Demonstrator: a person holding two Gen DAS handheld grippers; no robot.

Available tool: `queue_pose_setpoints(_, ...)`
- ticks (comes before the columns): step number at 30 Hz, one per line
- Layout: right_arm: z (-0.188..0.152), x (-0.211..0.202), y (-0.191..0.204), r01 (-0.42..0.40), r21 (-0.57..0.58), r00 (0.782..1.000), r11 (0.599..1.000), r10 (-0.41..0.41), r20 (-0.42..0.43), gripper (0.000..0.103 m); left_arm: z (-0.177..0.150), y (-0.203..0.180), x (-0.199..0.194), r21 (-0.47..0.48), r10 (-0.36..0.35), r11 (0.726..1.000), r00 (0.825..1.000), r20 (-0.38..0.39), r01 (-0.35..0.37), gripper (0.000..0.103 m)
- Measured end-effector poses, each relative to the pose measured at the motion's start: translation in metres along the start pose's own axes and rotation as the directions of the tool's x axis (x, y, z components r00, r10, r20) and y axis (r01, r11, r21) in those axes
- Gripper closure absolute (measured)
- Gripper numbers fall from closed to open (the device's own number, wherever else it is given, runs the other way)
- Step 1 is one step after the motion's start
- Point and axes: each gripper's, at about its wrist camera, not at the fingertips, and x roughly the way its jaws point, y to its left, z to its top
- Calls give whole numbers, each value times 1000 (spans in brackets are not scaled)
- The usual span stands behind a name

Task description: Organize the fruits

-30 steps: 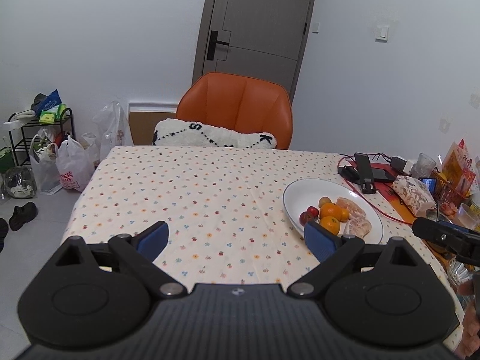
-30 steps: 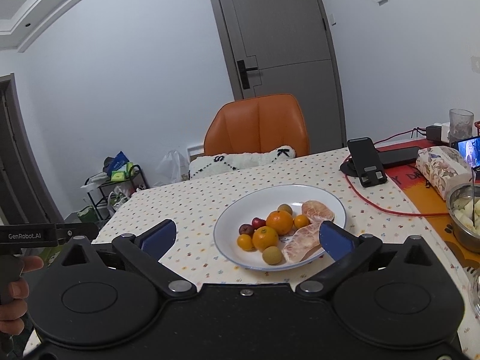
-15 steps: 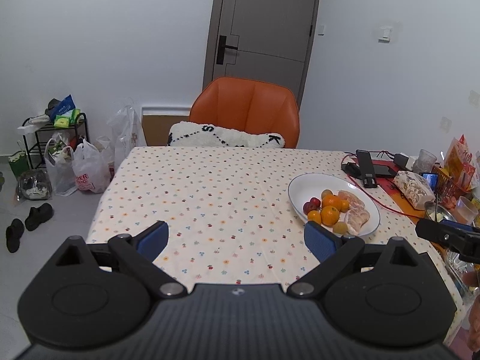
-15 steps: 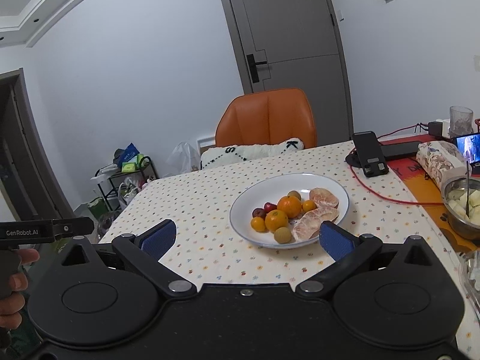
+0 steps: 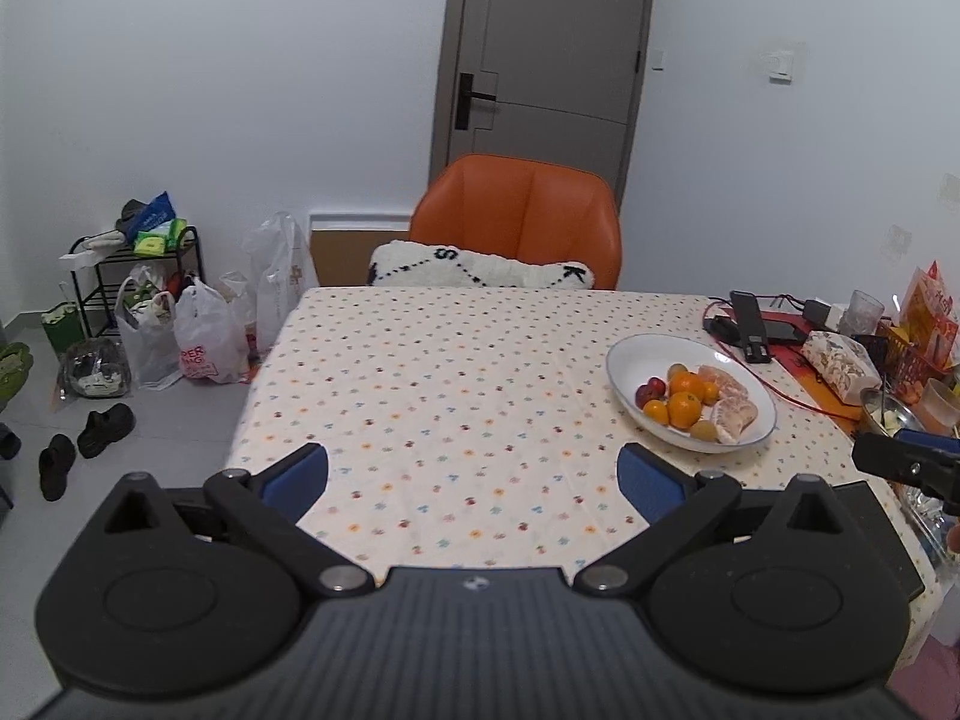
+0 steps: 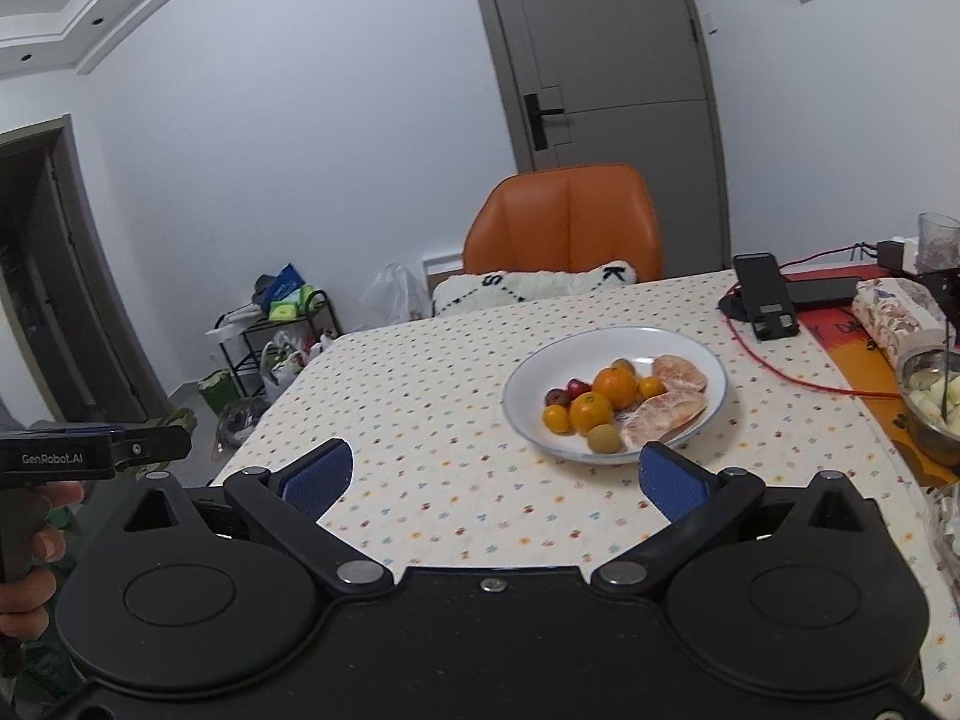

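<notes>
Both the left gripper (image 5: 473, 471) and right gripper (image 6: 491, 477) hang wide open and empty above the near table edge. The white fruit plate (image 6: 528, 384) sits right of centre, bare tablecloth (image 5: 432, 372) spreading leftward.

Domestic dining room, lived-in. Table (image 5: 420, 372) under a dotted floral cloth; orange upholstered chair (image 5: 522, 210) tucked in at 12 o'clock with a white fuzzy cushion (image 5: 480, 267) on the seat. Grey interior door (image 5: 540, 60) with a lever handle behind the chair, wall switch (image 5: 782, 65) at 1 o'clock. White plate (image 6: 540, 372) of mixed fruit at 2 o'clock. Household clutter past it: phone stand (image 5: 750, 327), red cable (image 6: 780, 369), drinking glass (image 5: 865, 306), snack packets (image 5: 927, 306). Floor at 9 o'clock: small black shelf rack (image 5: 135, 258), plastic shopping bags (image 5: 204, 336), black shoes (image 5: 84, 441).
</notes>
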Motion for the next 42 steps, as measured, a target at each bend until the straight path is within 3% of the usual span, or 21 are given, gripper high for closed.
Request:
queue_pose_setpoints(14,-2,1,27,-51,-51,999,997,50,-21,0,-3,12,-10,-3,13,1000,1000,0,-13,0)
queue_pose_setpoints(42,-3,1,28,-56,-45,998,997,55,-28,0,-7,15,-8,3,12,1000,1000,-18,-12,0)
